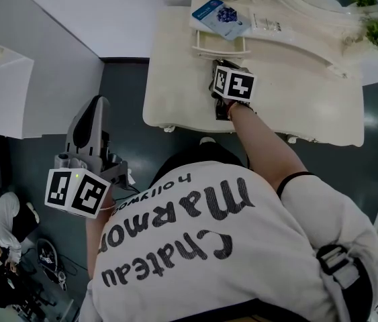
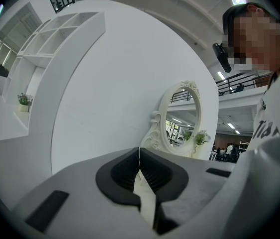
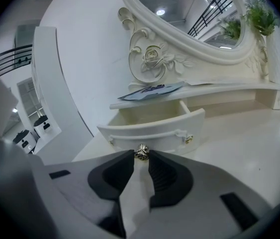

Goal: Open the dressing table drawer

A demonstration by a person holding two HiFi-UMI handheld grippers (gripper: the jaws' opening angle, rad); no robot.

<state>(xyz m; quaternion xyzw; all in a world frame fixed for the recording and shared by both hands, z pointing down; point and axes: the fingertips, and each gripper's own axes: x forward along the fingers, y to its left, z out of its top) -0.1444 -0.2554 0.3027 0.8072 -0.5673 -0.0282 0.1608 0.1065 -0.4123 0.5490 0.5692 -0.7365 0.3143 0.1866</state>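
The drawer (image 3: 152, 126) is already pulled part way out. It sits in the middle of the right gripper view, with its curved front facing the camera and a gap open behind that front. In the head view it is at the upper middle (image 1: 219, 43), at the back of the table (image 1: 296, 92).

The small shiny knob (image 3: 141, 152) on the drawer front is right at the tips of the right gripper (image 3: 140, 156). Its fingers (image 3: 167, 176) are set narrow and pinch the knob from both sides. So the grab is done, and some of the pull looks done too.

I think most of the job is over. What may be left is a bit more pulling, if the drawer should come out further, and then letting go of the knob. I cannot see the bottom of the drawer, so I cannot tell if anything is in it.

A blue booklet (image 3: 152, 90) lies on the ledge just above the drawer. The big mirror (image 3: 189, 9) stands behind it at the top of the frame.

The left gripper (image 2: 139, 158) is at the lower left of the head view, well apart from the table. Its fingers (image 2: 122, 176) are pressed together with nothing between them. It looks like it has no part in this step.
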